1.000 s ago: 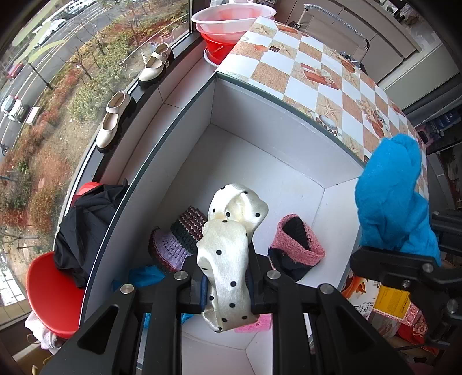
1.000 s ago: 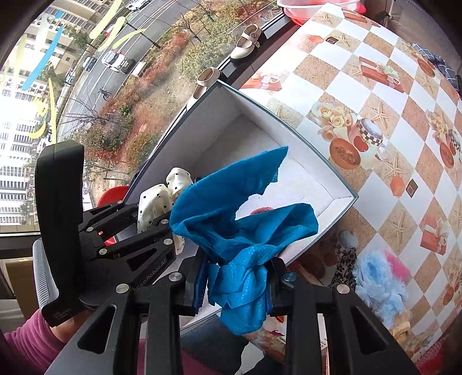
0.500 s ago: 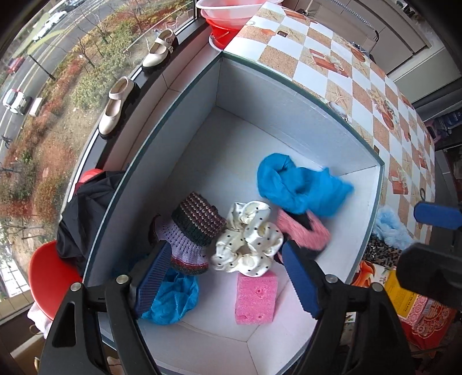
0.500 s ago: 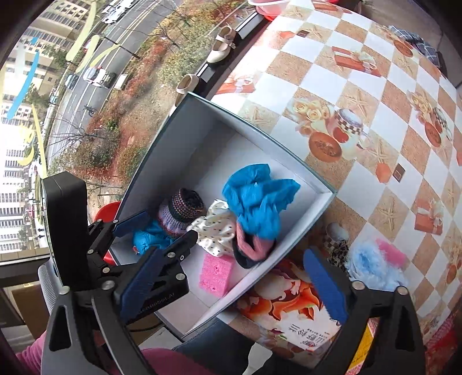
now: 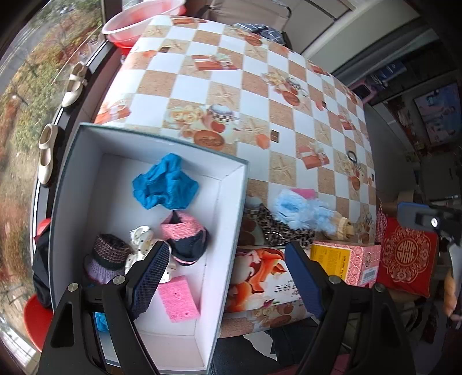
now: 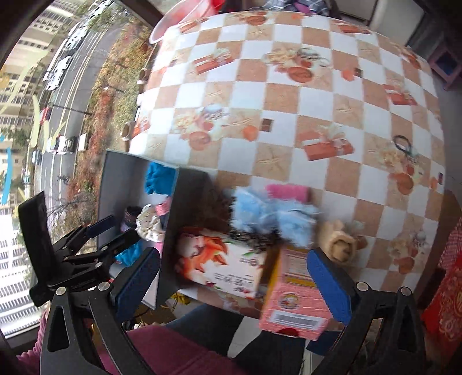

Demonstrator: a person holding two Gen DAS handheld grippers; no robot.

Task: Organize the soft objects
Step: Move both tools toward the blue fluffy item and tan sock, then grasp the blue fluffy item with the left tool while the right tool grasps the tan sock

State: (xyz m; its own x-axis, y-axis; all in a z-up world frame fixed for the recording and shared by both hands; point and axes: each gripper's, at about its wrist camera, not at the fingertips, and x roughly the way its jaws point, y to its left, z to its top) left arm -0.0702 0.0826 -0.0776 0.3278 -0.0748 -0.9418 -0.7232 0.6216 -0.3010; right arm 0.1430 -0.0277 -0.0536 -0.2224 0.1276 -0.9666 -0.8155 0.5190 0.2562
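A white box (image 5: 234, 202) at the table's near left holds a blue cloth (image 5: 164, 184), a polka-dot scrunchie (image 5: 140, 239), a pink-and-dark knit piece (image 5: 184, 239), a striped knit hat (image 5: 106, 256) and a pink sponge (image 5: 179, 298). On the table right of the box lie a fluffy light-blue item (image 5: 300, 209), a leopard-print band (image 5: 277, 230) and a pink item (image 6: 287, 191). My left gripper (image 5: 228, 277) is open and empty above the box's right wall. My right gripper (image 6: 231, 285) is open and empty over the table's near edge.
Two cartons, one floral (image 6: 222, 268) and one pink (image 6: 294, 291), lie at the near table edge. A red cushion (image 5: 407, 256) sits right. A pink basin (image 5: 138, 20) stands at the far corner. Shoes (image 5: 46, 155) rest on the window ledge. A hair tie (image 6: 402, 142) lies right.
Both grippers opened and dropped the polka-dot scrunchie and blue cloth into the box, then swung right toward the items on the table.
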